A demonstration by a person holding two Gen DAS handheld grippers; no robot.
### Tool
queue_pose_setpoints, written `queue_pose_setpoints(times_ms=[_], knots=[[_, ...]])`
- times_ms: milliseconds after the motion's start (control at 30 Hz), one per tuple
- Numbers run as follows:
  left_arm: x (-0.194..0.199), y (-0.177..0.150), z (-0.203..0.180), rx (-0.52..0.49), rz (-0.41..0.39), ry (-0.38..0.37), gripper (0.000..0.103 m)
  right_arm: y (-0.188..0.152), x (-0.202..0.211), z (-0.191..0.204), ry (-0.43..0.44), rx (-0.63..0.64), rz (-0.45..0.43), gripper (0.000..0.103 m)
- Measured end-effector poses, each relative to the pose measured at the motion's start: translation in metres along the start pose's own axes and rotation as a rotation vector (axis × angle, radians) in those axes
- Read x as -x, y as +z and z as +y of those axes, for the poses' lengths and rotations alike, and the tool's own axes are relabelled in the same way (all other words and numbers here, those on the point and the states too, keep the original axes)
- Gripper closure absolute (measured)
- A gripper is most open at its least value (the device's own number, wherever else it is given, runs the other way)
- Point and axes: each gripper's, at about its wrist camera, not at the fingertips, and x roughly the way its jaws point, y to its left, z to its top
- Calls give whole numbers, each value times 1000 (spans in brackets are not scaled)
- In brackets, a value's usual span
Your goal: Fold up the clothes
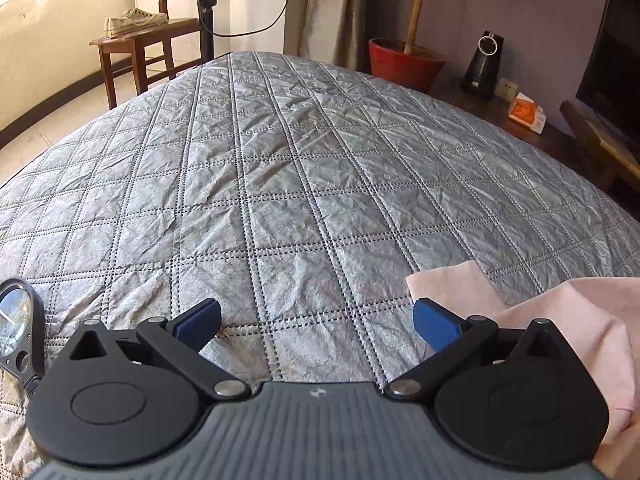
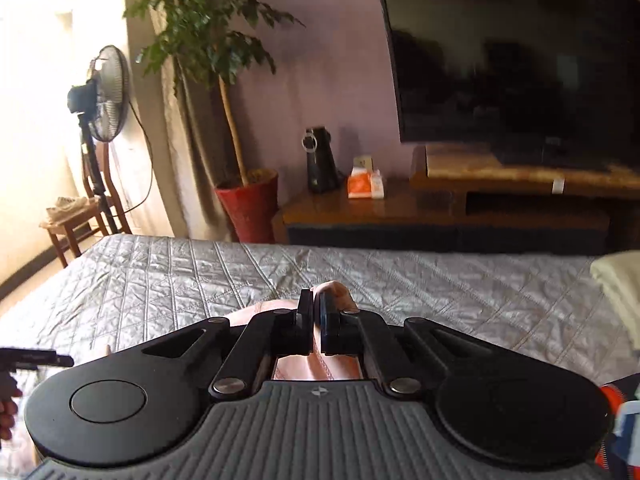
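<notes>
Left wrist view shows the left gripper (image 1: pixel 318 326) spread wide over the quilt (image 1: pixel 280 168), pink cloth (image 1: pixel 560 320) at four o'clock, while the right gripper (image 2: pixel 316 326) pinches that cloth (image 2: pixel 336 292).

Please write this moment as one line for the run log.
left gripper: jaws open, empty, over bed cover | right gripper: jaws shut on pink garment | fold: not done

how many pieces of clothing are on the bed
2 that show: a pink garment pinched in the shut right gripper, and a pale folded piece at the bed's right edge. More may lie out of view.
</notes>
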Motion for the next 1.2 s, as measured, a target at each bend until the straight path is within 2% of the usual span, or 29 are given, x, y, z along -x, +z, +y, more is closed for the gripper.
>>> queue_pose_setpoints(times_ms=[300,333,500,533,600,633,667,733,800,833,900,933,1000,1067,1200], knots=[[5,-4,-5,-19,-2,-22,1,-89,75,6,-108,45,264,99],[5,-4,-5,-19,-4,-22,1,-92,81,7,-112,51,268,98],[3,-4,-6,-18,-2,-16,1,-66,76,21,-153,128,234,94],[3,-4,-6,-15,-1,-16,1,-60,75,29,-150,171,219,91],[2,-4,-7,-16,1,-16,1,-53,71,61,-124,368,202,86],[2,-4,-8,-19,2,-17,1,-57,64,77,-115,477,224,77],[2,-4,-9,-24,1,-20,1,-64,56,90,-108,569,258,55],[3,-5,-9,-30,1,-22,1,-79,40,102,-114,670,315,33],[3,-4,-8,-33,2,-21,1,-92,23,105,-119,714,399,40],[2,-4,-7,-29,3,-21,1,-96,18,106,-129,724,413,43],[2,-3,-5,-19,4,-21,1,-99,14,105,-163,739,380,45],[2,-3,-6,-20,3,-22,1,-98,11,104,-180,748,371,49],[2,-4,-7,-25,3,-24,1,-94,7,100,-192,743,369,77],[2,-4,-9,-36,3,-24,1,-86,7,96,-191,713,350,96],[2,-3,-6,-19,4,-20,1,-66,50,100,-235,707,157,97]])
